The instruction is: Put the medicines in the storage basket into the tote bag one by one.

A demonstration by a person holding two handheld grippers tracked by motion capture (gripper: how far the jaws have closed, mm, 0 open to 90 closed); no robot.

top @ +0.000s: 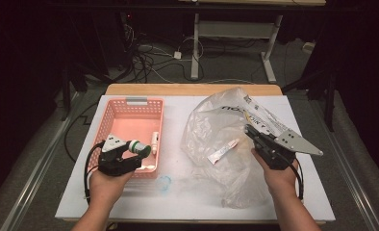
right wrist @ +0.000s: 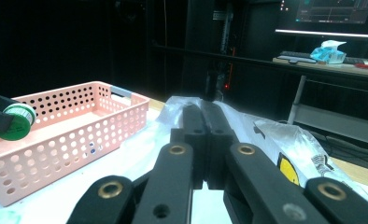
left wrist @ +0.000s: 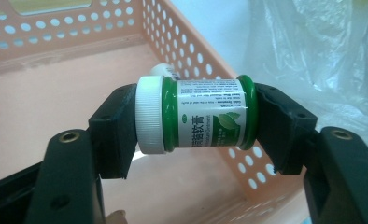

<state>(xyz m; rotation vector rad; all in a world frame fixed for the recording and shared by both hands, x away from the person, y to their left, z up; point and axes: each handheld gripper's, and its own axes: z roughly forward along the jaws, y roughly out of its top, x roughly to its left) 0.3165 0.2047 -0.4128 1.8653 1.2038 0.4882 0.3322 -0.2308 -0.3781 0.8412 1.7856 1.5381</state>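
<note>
White smooth table [top: 130,202] lies under your hands. Crinkled clear plastic bag [top: 216,130] rests on it beside the perforated pink basket [top: 111,118]. Your right gripper [right wrist: 209,116] has its jaws pressed together on the bag's film. Your left gripper [left wrist: 191,123] pinches a round green jar [left wrist: 205,114] with ribbed white cap, sideways over the basket.

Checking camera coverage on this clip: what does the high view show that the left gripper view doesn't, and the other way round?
High view adds: the right gripper, shut, with its tips at the clear plastic bag, and a tube inside that bag. Left gripper view adds: the printed label of the green jar, its ribbed white cap, and the pads pressing on cap and base. Both: the left gripper holding the jar over the pink basket, with the bag beside it.
</note>
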